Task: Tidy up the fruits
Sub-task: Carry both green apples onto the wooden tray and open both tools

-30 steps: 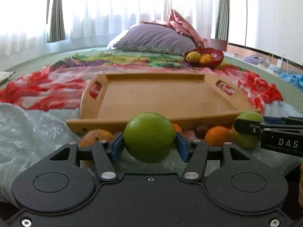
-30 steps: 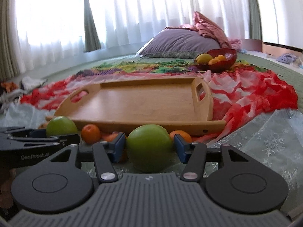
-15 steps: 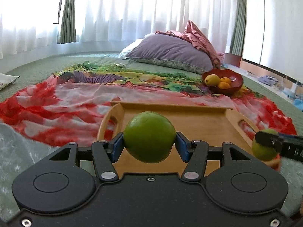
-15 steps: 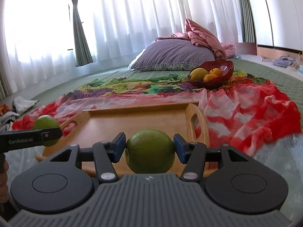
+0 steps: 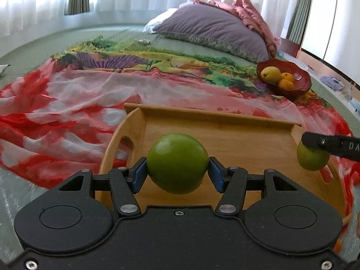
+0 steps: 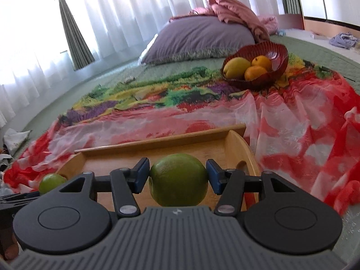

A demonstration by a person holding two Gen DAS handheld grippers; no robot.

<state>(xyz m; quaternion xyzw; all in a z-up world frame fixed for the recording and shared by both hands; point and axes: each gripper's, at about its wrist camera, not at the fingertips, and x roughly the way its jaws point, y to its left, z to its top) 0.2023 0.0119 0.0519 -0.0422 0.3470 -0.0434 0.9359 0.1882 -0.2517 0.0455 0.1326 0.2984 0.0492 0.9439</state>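
Item: two green apples in transit over a wooden tray, on a bed spread with a red-and-white scarf. The left gripper (image 5: 177, 174) is clamped on a green apple (image 5: 177, 163), its blue pads (image 5: 140, 175) pressing the fruit at both sides; the fruit hangs clear of the board, above the left half of the wooden tray (image 5: 225, 139). The right gripper (image 6: 177, 178) grips a second green apple (image 6: 178, 180) in the same manner, held above the right half of the tray (image 6: 157, 155), near the curved end wall with its handle slot. Each gripper shows at the edge of the other's view with its fruit. The tray floor appears bare. Also present: a red bowl (image 6: 276, 56) holding a yellow mango-like fruit (image 6: 236, 67) and two oranges (image 6: 256, 72), well beyond the tray on a multicoloured cloth; a purple pillow (image 5: 213, 31) behind it; white curtains (image 6: 123, 11) at the window. Step judged in hand: carrying both apples to a resting place on the tray. Handling note: round fruit will likely roll on a smooth board, so each should be lowered until it touches the wood before the pads part, and set apart from the other, away from the handle slots. Release should be gentle, each gripper lifting straight off so a finger does not nudge the fruit.
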